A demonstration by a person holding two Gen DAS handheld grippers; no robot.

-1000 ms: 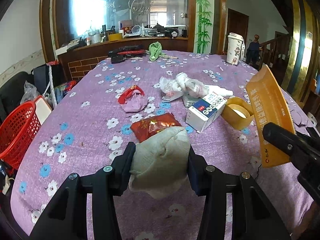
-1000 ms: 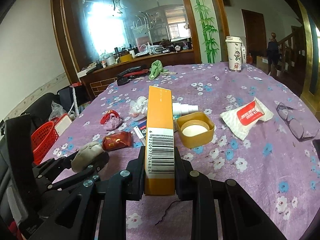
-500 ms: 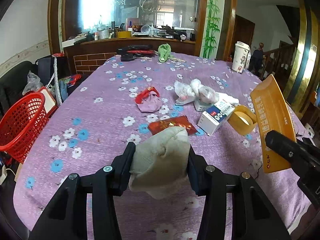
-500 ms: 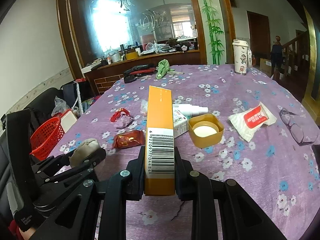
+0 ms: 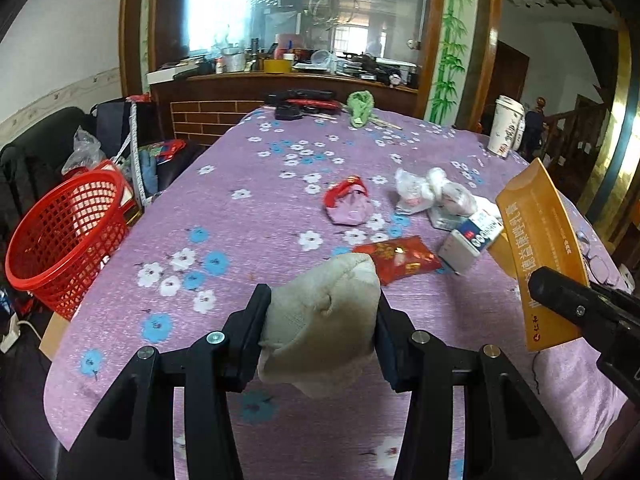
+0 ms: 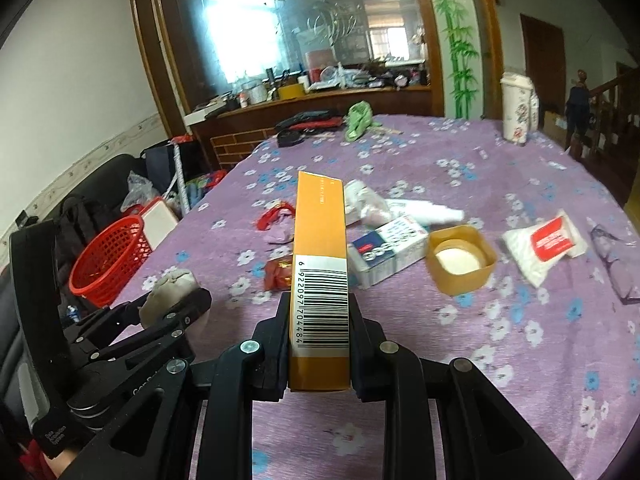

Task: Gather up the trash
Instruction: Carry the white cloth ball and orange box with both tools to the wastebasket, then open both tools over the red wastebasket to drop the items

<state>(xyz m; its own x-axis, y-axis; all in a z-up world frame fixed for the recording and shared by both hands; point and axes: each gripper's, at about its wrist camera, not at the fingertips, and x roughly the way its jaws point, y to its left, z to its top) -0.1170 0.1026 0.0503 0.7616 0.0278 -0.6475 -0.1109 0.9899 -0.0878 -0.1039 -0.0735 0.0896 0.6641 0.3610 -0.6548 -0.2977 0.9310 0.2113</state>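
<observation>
My left gripper [image 5: 320, 312] is shut on a crumpled grey-white sock [image 5: 320, 320] and holds it above the table's near-left part. My right gripper [image 6: 320, 320] is shut on a long orange box [image 6: 320, 264] with a barcode; the box also shows at the right of the left wrist view [image 5: 540, 248]. A red mesh basket [image 5: 64, 236] stands off the table's left edge, also in the right wrist view [image 6: 106, 264]. A red packet [image 5: 394, 258], a pink-red wrapper [image 5: 348, 204], a crumpled plastic bag [image 5: 432, 192] and a small white-blue box [image 5: 470, 240] lie on the purple tablecloth [image 5: 248, 216].
An orange lid [image 6: 460, 260], a white-red tissue pack [image 6: 544, 244] and glasses [image 6: 612, 260] lie at the right. A paper cup [image 5: 506, 126], a green cloth [image 5: 360, 106] and dark items [image 5: 300, 104] sit at the far edge. Bags and a dark sofa [image 5: 36, 152] stand left.
Both grippers have pulled back and swung left with their loads. The table's items sit farther off and the red basket shows more fully at the left.
</observation>
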